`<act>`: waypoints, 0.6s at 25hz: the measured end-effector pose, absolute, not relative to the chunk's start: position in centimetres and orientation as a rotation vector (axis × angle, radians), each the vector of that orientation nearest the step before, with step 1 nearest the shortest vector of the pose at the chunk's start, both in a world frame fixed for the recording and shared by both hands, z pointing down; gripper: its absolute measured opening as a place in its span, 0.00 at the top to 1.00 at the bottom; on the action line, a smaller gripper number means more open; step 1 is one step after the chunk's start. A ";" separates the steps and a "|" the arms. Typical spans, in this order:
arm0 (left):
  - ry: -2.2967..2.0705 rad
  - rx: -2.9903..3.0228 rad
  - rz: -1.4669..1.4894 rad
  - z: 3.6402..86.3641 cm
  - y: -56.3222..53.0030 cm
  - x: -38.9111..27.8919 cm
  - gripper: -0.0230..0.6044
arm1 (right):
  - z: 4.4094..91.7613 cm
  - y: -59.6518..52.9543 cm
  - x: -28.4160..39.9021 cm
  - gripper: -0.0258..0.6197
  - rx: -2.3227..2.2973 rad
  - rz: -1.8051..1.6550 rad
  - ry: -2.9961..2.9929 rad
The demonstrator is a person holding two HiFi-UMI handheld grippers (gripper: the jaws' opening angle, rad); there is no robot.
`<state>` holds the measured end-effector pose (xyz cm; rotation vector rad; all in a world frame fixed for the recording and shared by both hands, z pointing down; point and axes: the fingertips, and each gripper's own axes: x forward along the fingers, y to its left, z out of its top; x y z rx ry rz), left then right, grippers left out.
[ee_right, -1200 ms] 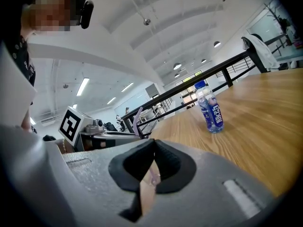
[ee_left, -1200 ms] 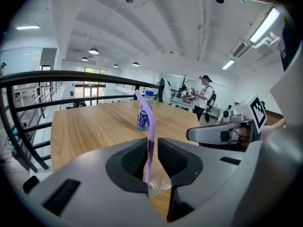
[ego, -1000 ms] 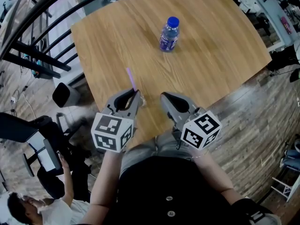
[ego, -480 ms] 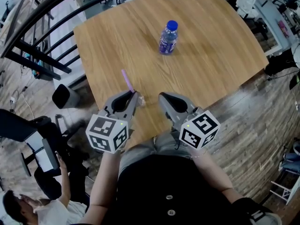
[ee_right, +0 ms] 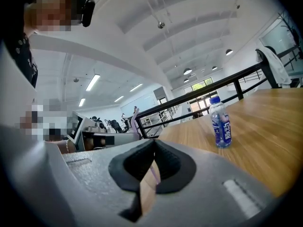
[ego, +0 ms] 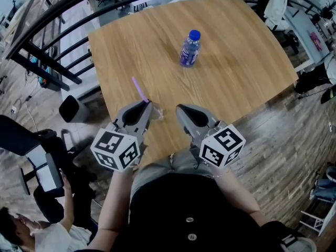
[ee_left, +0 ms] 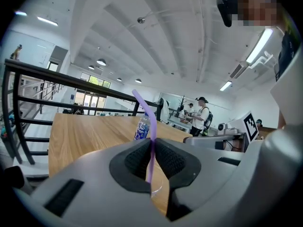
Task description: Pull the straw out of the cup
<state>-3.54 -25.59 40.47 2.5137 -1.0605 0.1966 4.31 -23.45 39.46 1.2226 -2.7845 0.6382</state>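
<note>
My left gripper is shut on a purple straw, which sticks up and to the left above the jaws. In the left gripper view the straw runs straight down between the black pads. The rim of a clear cup shows just below its lower end. The cup stands on the wooden table near its front edge, between the two grippers. My right gripper is just right of the cup, shut with nothing in it. The straw's top shows at its left.
A water bottle with a blue cap stands upright further back on the table. A black railing runs along the table's left and far sides. A seated person is at the lower left, below the table's edge.
Both grippers have risen a little. The straw has gone up and leftward with the left gripper, and the cup has stayed where it was.
</note>
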 end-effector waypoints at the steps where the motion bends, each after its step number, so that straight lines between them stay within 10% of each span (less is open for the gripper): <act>1: -1.069 2.516 0.183 40.2 -25.6 -3.7 0.89 | 39.2 -23.5 4.3 0.96 1.223 0.628 -2.787; 15: -1.103 2.546 -0.001 36.5 -25.6 -5.0 0.89 | 37.5 -23.9 4.5 0.96 1.240 0.577 -2.811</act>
